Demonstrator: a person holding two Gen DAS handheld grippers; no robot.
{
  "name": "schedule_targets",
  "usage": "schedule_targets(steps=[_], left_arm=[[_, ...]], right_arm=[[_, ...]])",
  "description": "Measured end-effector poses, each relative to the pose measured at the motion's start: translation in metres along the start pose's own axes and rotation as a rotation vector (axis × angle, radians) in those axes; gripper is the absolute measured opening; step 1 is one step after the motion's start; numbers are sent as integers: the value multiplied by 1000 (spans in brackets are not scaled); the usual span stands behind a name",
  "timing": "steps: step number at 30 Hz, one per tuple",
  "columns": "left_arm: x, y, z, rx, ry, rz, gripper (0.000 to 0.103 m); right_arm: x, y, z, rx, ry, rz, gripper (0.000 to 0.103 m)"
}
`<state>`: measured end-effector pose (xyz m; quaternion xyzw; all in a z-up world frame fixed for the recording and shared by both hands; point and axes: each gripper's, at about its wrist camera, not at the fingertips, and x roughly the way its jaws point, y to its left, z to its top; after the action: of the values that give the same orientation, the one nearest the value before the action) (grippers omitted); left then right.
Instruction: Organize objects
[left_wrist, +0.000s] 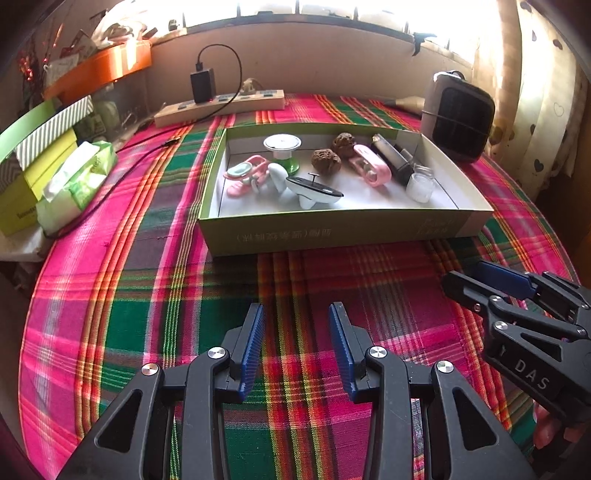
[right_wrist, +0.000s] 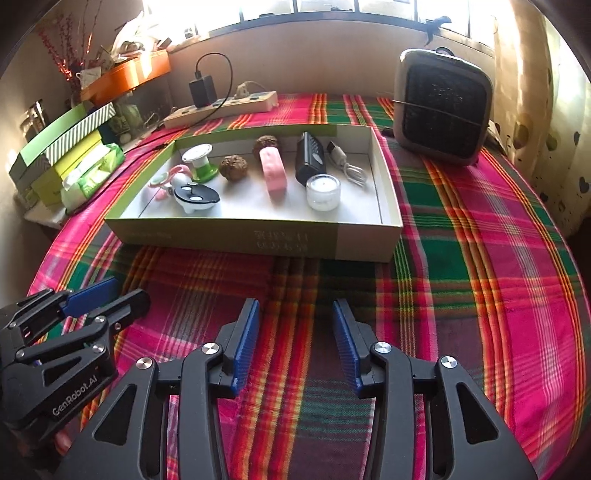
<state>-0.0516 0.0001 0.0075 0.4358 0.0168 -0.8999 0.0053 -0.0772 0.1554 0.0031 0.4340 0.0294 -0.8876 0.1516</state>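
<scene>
Hovered over the plaid-covered worktop (left_wrist: 147, 295), both grippers side by side, tilted down toward the cloth. Left gripper (left_wrist: 296, 314) released, jaws parted with only cloth showing between the blue pads (left_wrist: 255, 343). Right gripper (right_wrist: 295, 310) likewise released and empty.

Stood ahead of both, a shallow cardboard tray (right_wrist: 258, 236), its near wall square-on and well apart from the fingertips. Left a broad bare strip of cloth between tray wall and grippers. Held inside the tray: two walnuts (right_wrist: 233, 168), a pink bar (right_wrist: 272, 173), a black remote-like block (right_wrist: 310, 157), a small glass jar (right_wrist: 322, 192), a white coiled cable (right_wrist: 349, 166), a green-footed white gadget (right_wrist: 199, 160), a black-and-white gadget (right_wrist: 195, 199) and a pink-and-mint item (right_wrist: 162, 181) crowded into the left end. Kept the tray's near right corner floor bare.

Flanked the tray on its right by a small heater (right_wrist: 443, 107) near the far corner, with open cloth in front of it down to the worktop's curved right edge. Lined the far edge with a power strip (left_wrist: 221, 105) and its black plug. Crowded the left edge with stacked green boxes (left_wrist: 40, 155) and a tissue pack (left_wrist: 77, 181), a thin black cord trailing beside them.
</scene>
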Motion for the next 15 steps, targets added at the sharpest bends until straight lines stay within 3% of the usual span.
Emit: schedule_targets(steps=[15], left_arm=[[2, -6, -1, 7, -1, 9, 40]], right_arm=[[-3, 5, -8, -33, 3, -47, 57]])
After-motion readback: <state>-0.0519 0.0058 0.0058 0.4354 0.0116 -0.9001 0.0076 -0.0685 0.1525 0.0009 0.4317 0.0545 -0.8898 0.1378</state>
